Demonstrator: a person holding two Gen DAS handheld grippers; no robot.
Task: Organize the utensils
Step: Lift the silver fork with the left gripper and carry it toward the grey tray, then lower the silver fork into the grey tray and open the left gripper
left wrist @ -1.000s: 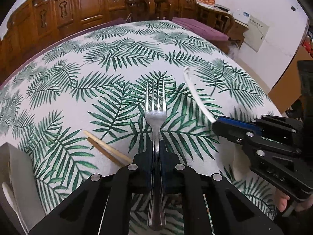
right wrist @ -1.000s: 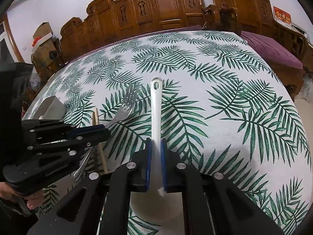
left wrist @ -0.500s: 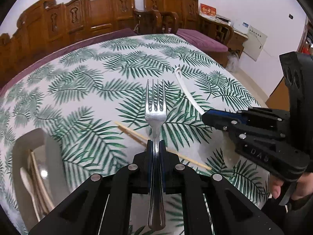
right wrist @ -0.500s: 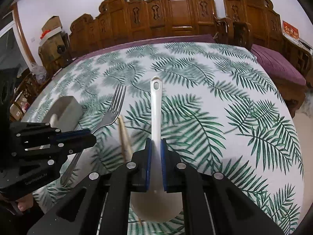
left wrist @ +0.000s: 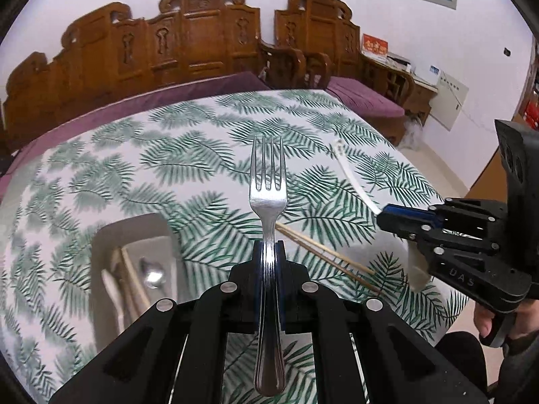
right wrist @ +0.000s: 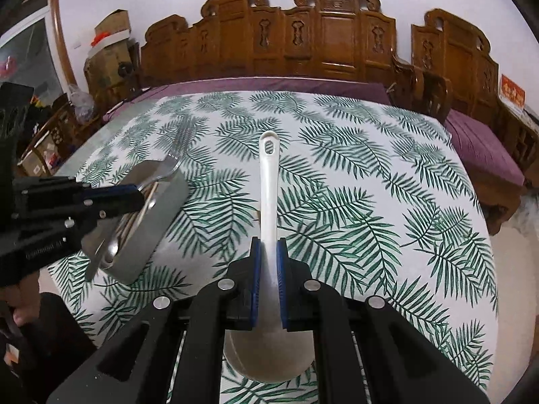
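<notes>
Wooden chopsticks (left wrist: 323, 256) lie on the tablecloth (left wrist: 188, 155) beside the metal tray (left wrist: 134, 262).

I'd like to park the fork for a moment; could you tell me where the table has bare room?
The far half of the tablecloth, toward the wooden benches, is bare. Crowded: the metal tray at the near left and the chopsticks beside it.

Even indoor light, motion-blurred, fisheye-warped edges
</notes>
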